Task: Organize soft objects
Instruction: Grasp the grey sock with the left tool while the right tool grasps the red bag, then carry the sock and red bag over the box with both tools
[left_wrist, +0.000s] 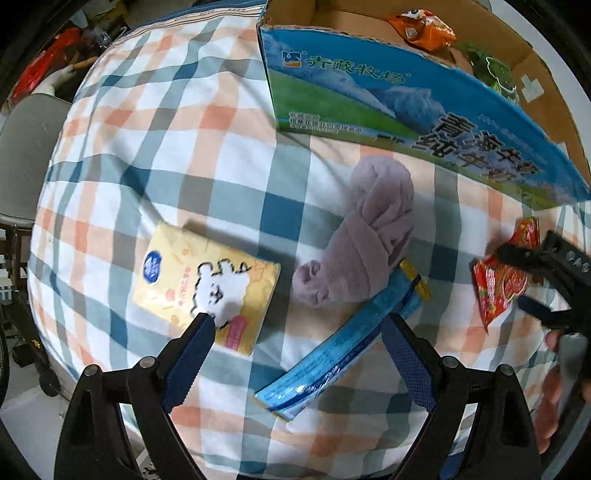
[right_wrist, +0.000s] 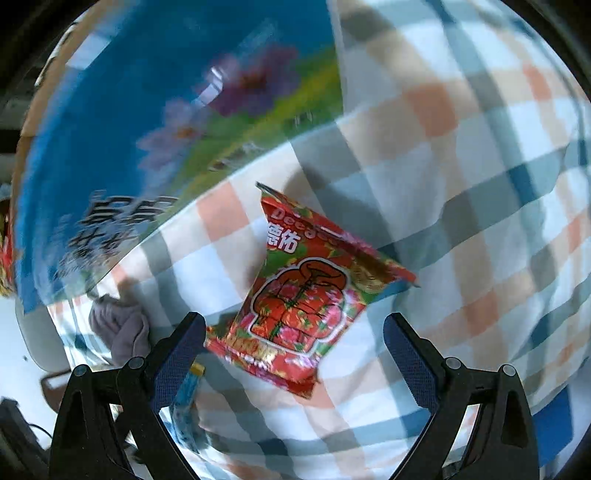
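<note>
On the plaid quilt (left_wrist: 184, 147) lie a yellow tissue pack (left_wrist: 207, 284), a bunched mauve cloth (left_wrist: 365, 236), a long blue packet (left_wrist: 340, 347) and a red snack packet (left_wrist: 498, 284). My left gripper (left_wrist: 295, 328) is open above the blue packet and the yellow pack's corner. My right gripper (right_wrist: 295, 328) is open with the red snack packet (right_wrist: 310, 295) lying between its fingers; it also shows in the left wrist view (left_wrist: 517, 280). The mauve cloth (right_wrist: 118, 328) and the blue packet (right_wrist: 184, 398) show at lower left in the right wrist view.
A blue-printed cardboard box (left_wrist: 406, 96) stands at the far side of the quilt, open on top, with an orange packet (left_wrist: 424, 27) and a green packet (left_wrist: 495, 74) inside. Its printed wall (right_wrist: 147, 122) fills the upper left of the right wrist view. A chair (left_wrist: 26, 147) stands left.
</note>
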